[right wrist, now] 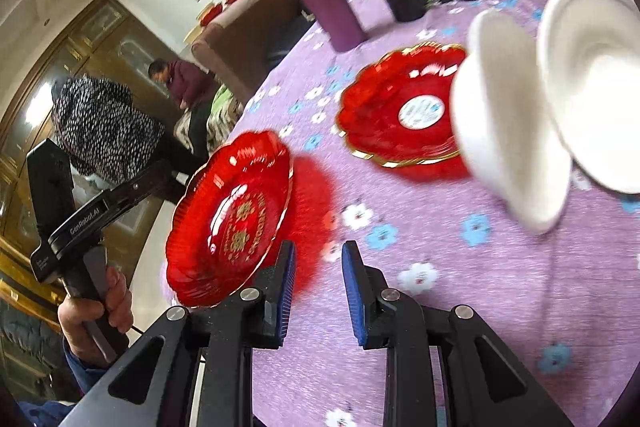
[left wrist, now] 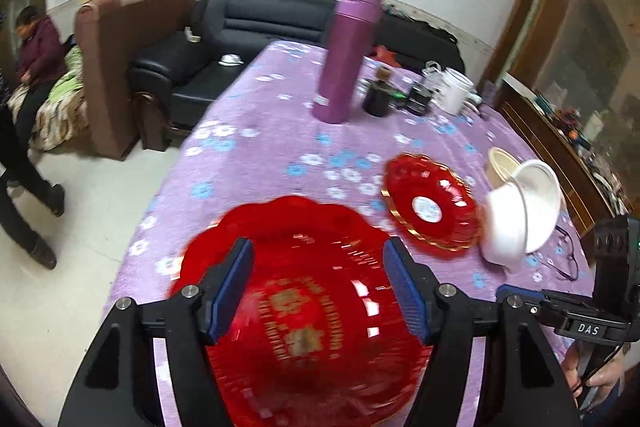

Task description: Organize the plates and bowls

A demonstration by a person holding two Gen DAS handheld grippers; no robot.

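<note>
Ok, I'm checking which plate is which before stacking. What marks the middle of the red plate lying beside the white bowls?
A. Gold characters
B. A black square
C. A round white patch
C: the far red plate beside the white bowls has a round white patch at its centre. The gold characters are on the nearer plate.

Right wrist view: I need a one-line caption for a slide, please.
Right tongs open and empty above the purple floral tablecloth, red plates ahead, blurred white bowls at right.
</note>
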